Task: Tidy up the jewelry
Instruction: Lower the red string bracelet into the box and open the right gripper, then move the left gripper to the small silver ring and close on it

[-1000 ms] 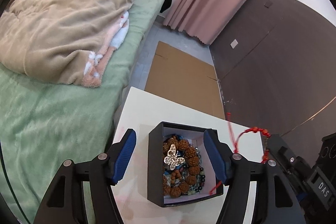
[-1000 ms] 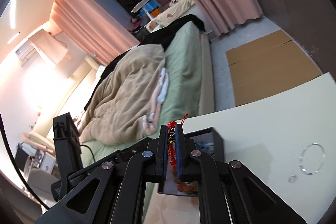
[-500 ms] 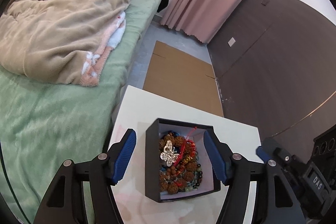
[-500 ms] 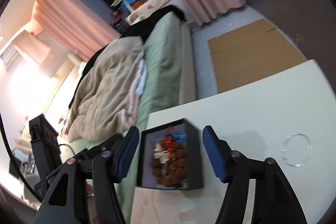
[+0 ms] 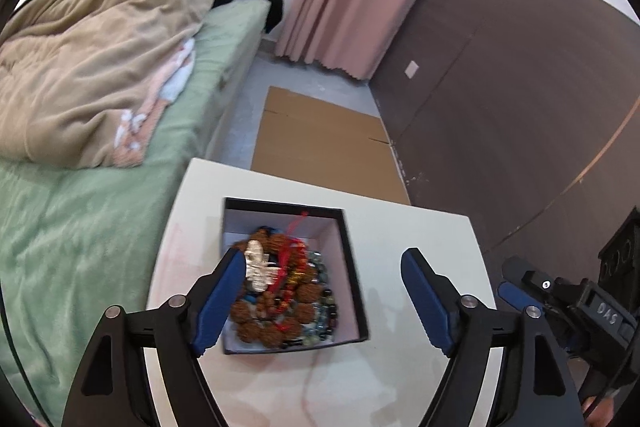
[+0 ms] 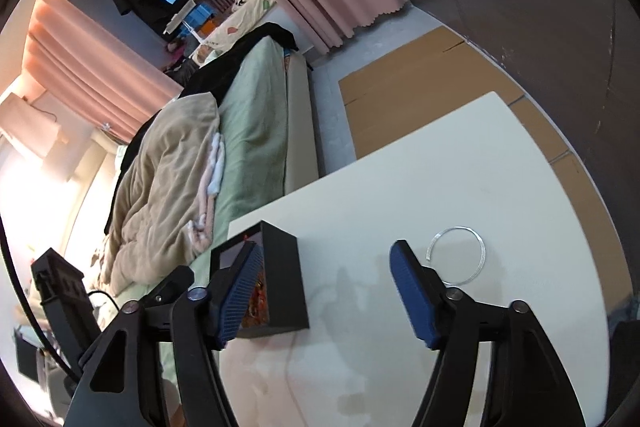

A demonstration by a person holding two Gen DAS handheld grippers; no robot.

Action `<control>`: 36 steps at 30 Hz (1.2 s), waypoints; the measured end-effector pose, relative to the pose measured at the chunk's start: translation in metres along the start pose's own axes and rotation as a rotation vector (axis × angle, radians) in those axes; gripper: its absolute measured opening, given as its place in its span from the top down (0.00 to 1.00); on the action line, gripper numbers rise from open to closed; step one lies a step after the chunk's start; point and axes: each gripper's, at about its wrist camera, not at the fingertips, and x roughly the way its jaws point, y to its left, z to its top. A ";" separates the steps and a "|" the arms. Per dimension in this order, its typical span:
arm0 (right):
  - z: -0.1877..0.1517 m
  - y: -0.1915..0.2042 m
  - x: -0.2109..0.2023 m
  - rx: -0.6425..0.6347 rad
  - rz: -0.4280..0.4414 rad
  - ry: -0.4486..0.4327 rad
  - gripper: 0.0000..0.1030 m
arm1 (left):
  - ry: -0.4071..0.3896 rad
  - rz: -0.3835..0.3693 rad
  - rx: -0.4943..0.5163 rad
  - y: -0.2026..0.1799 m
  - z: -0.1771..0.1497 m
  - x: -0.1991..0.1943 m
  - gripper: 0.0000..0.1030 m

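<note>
White table: both tools gape empty, jaws just opening.

Left gripper: black angular linkage arms, silver round screws at the pivots, blue ribbed pads on the fingers. Right gripper: same build; seen at right edge of left view, its black housing bears white lettering, possibly "DAS". Black cable at lower left of right view.

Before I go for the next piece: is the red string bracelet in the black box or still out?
In. The red string bracelet lies on the brown beads inside the black box; neither hand-held gripper holds anything.
</note>
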 end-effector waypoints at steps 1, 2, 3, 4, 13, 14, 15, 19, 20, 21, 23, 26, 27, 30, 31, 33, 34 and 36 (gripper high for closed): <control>0.000 -0.002 -0.003 0.001 -0.007 -0.005 0.24 | -0.002 -0.003 0.018 -0.006 -0.003 0.001 0.22; 0.000 -0.005 -0.008 0.001 -0.018 -0.021 0.23 | -0.001 -0.006 0.031 -0.011 -0.005 0.002 0.22; 0.000 -0.006 -0.011 0.001 -0.023 -0.029 0.22 | 0.000 -0.009 0.039 -0.014 -0.006 0.003 0.22; 0.001 -0.010 -0.014 0.002 -0.027 -0.034 0.21 | 0.008 -0.019 0.054 -0.020 -0.009 0.006 0.22; 0.006 -0.041 -0.034 0.048 -0.096 -0.051 0.19 | 0.051 -0.045 0.151 -0.060 -0.026 0.023 0.22; 0.007 -0.047 -0.037 0.061 -0.107 -0.055 0.19 | 0.058 -0.048 0.171 -0.065 -0.028 0.025 0.22; 0.008 -0.050 -0.039 0.068 -0.111 -0.058 0.19 | 0.062 -0.051 0.194 -0.070 -0.030 0.027 0.22; 0.013 -0.062 -0.048 0.085 -0.130 -0.071 0.19 | 0.076 -0.044 0.269 -0.087 -0.039 0.035 0.22; 0.014 -0.065 -0.050 0.083 -0.136 -0.073 0.19 | 0.085 -0.047 0.283 -0.091 -0.040 0.038 0.22; 0.015 -0.066 -0.051 0.082 -0.138 -0.073 0.19 | 0.103 -0.052 0.297 -0.094 -0.042 0.042 0.22; 0.015 -0.067 -0.052 0.080 -0.139 -0.073 0.19 | 0.123 -0.057 0.314 -0.097 -0.046 0.049 0.24; 0.017 -0.068 -0.054 0.069 -0.154 -0.073 0.19 | 0.152 -0.049 0.347 -0.103 -0.050 0.060 0.29; 0.017 -0.068 -0.053 0.065 -0.159 -0.070 0.19 | 0.162 -0.047 0.355 -0.104 -0.052 0.064 0.31; 0.018 -0.072 -0.050 0.060 -0.164 -0.055 0.19 | 0.203 -0.049 0.376 -0.109 -0.058 0.077 0.41; 0.019 -0.073 -0.047 0.060 -0.167 -0.044 0.19 | 0.217 -0.050 0.385 -0.110 -0.060 0.082 0.44; 0.020 -0.075 -0.044 0.061 -0.173 -0.029 0.19 | 0.233 -0.042 0.405 -0.114 -0.064 0.088 0.47; 0.021 -0.076 -0.044 0.062 -0.176 -0.024 0.19 | 0.241 -0.038 0.415 -0.115 -0.065 0.090 0.49; 0.022 -0.078 -0.044 0.064 -0.180 -0.023 0.19 | 0.260 -0.036 0.427 -0.117 -0.069 0.096 0.50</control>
